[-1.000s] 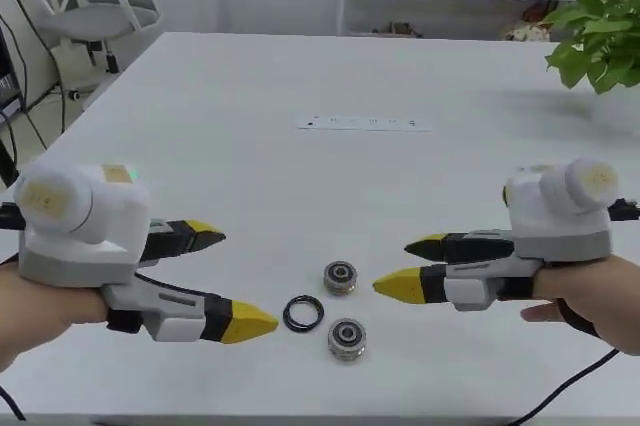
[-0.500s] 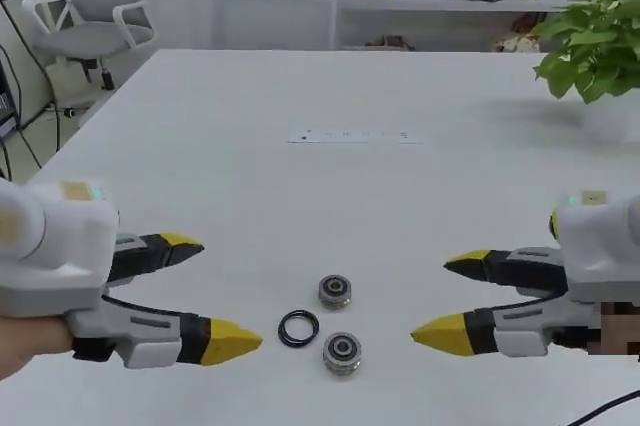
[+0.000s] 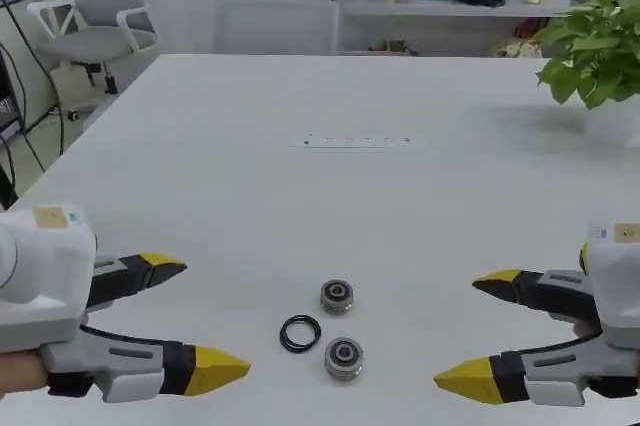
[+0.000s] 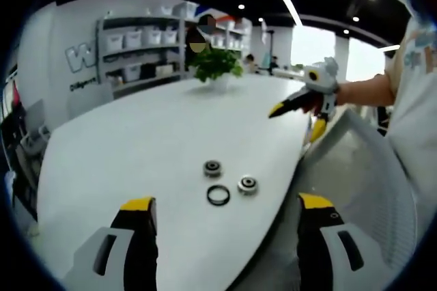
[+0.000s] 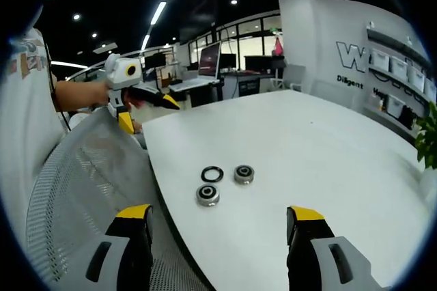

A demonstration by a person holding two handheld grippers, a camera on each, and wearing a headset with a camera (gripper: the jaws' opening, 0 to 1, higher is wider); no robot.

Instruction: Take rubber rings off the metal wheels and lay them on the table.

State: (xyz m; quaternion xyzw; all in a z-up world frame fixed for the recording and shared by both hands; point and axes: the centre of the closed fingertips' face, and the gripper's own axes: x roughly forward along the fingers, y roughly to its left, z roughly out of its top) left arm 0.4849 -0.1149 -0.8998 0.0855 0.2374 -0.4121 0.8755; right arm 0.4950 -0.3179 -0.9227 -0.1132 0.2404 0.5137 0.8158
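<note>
Centrally, low in the head view, one black rubber ring (image 3: 300,333) lay flat on the tabletop (image 3: 350,196), just beside two metal wheels (image 3: 337,295). Left gripper (image 3: 195,318) at lower left and right gripper (image 3: 470,331) at lower right, jaws wide apart, empty, well clear. Whether a wheel carried a ring: too small to tell. Judged best: pin one wheel, hook the ring's edge with the other gripper, peel slowly.

A potted plant (image 3: 596,38) stands far right, an office chair (image 3: 97,38) far left, a power strip (image 3: 350,140) between.
</note>
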